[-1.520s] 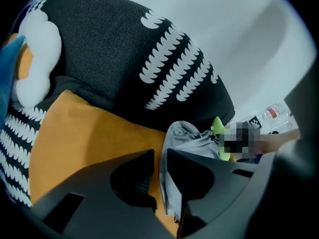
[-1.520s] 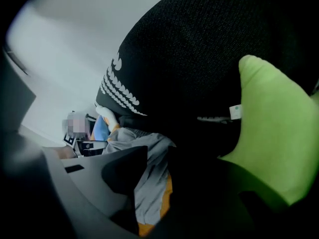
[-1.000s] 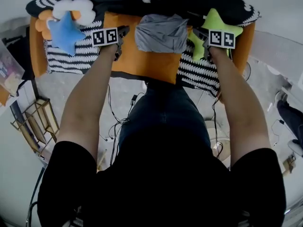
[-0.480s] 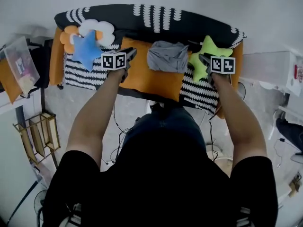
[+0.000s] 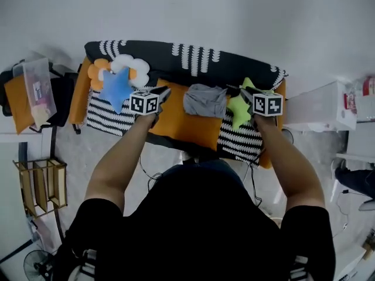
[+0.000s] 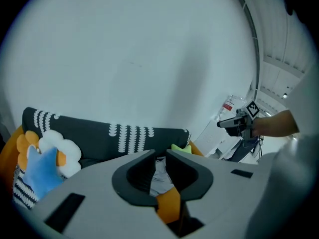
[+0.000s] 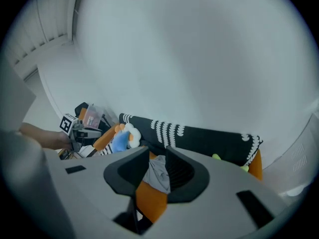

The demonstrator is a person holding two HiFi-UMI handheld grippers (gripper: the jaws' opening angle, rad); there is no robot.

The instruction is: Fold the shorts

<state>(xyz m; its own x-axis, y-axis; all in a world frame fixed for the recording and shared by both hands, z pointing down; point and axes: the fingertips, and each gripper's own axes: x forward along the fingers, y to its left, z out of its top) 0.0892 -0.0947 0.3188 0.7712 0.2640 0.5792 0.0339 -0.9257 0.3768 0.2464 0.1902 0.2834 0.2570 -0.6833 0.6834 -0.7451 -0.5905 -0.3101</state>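
A person in a black short-sleeved top (image 5: 193,227) is seen nearest, with both bare arms stretched out toward a low orange sofa (image 5: 181,127). The left hand-held gripper (image 6: 160,153) is held above the front of the sofa's seat, left of its middle; its jaws have just been closing and are left only a narrow way apart, with nothing gripped between them. The right hand-held gripper (image 7: 158,153) is held above the sofa's right half in the same state: its jaws have just been closing, a slim gap is kept, and nothing is held. Black-and-white striped covers (image 5: 104,115) are spread over the sofa's seat at both ends, while its middle is left bare orange. The grey fabric shorts (image 5: 205,100) are laid as a compact folded bundle on that bare middle, toward the back of the sofa, between the two grippers and touched by neither. A lime-green star-shaped plush (image 5: 239,107) is set on the sofa just right of the middle. A blue star-shaped plush (image 5: 117,88) is propped at the sofa's left end, with a white cloud-shaped cushion (image 5: 133,69) behind it. A dark back cushion with white scalloped marks (image 5: 193,60) is stretched along the rear of the sofa. A plain white wall (image 5: 205,10) is seen behind the sofa.
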